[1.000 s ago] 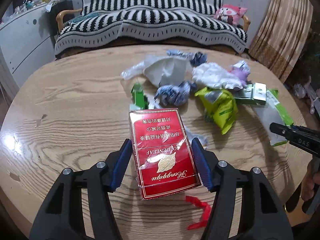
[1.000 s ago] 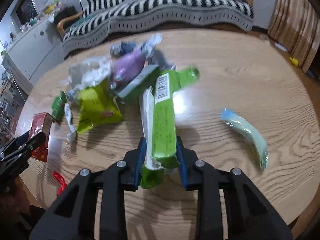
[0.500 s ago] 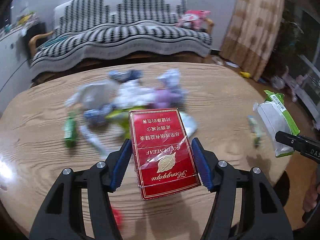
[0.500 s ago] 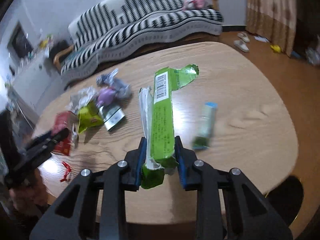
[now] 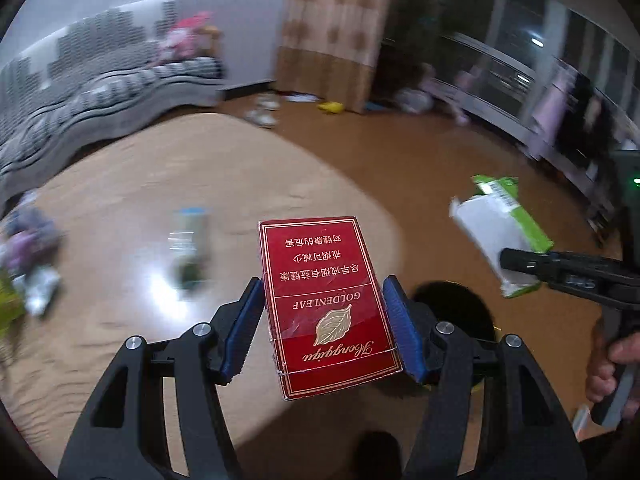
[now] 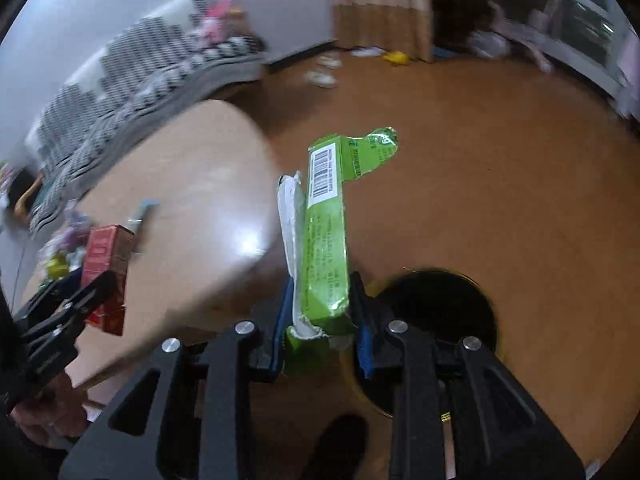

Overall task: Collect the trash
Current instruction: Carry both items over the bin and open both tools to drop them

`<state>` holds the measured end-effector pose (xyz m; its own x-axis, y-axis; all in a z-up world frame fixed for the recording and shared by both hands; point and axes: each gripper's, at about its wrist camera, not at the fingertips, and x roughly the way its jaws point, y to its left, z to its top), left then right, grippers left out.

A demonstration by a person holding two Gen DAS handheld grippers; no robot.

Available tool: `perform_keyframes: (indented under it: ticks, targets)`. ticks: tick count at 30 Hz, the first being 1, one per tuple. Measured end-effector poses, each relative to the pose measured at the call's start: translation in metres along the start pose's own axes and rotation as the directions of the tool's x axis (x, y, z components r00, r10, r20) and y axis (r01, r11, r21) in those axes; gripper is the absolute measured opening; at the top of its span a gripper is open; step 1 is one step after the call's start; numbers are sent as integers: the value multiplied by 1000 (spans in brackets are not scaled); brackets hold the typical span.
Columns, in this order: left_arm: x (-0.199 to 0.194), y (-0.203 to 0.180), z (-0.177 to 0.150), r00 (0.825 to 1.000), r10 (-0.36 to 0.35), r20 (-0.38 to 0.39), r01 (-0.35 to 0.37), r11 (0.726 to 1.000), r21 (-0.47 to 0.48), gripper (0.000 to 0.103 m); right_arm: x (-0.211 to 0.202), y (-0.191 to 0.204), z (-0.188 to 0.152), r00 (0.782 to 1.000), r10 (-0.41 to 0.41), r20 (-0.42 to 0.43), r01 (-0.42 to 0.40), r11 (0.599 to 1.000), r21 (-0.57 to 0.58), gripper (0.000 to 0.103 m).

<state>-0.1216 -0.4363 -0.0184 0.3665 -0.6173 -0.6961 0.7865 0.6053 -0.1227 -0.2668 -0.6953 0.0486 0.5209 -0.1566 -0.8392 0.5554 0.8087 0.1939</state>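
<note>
Altogether two hand-held grippers: left hand-held gripper (image 5: 323,320) clamps one red carton (image 5: 325,300), right hand-held gripper (image 6: 322,320) one green wrapper (image 6: 325,240).

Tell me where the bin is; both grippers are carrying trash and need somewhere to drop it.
The dark round bin stands on the floor past the table's edge, low and right of centre in the right wrist view, just behind the green wrapper.
</note>
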Motion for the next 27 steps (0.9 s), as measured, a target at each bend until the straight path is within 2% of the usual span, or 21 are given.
perform_keyframes:
  ticks: [4, 8, 14, 18, 19, 21, 22, 27]
  targets:
    - [30, -58, -7, 995, -85, -42, 89, 993, 78, 60, 18, -53, -19, 995, -56, -84, 63, 995, 74, 28]
    - [53, -97, -13, 993, -97, -70, 107, 983, 148, 60, 37, -88, -35, 985, -78, -154, 97, 988, 117, 28]
    - [73, -112, -12, 987, -123, -102, 138, 978, 158, 60, 49, -114, -42, 980, -57, -189, 87, 984, 155, 28]
    - [82, -116, -14, 987, -114, -115, 132, 978, 161, 60, 42, -110, -43, 984, -57, -171, 85, 983, 161, 29]
    - [84, -115, -12, 986, -117, -121, 136, 978, 157, 60, 41, -110, -41, 984, -59, -167, 86, 983, 161, 32]
    - [88, -114, -11, 984, -123, -130, 143, 977, 155, 60, 39, -112, -43, 983, -68, -169, 96, 981, 166, 54]
    - [89, -116, -13, 983, -126, -134, 147, 977, 153, 60, 36, -112, -43, 985, -64, -157, 91, 981, 172, 70]
    - [100, -122, -16, 977, -138, -161, 164, 973, 163, 60, 24, -115, -40, 991, -75, -113, 97, 976, 195, 72]
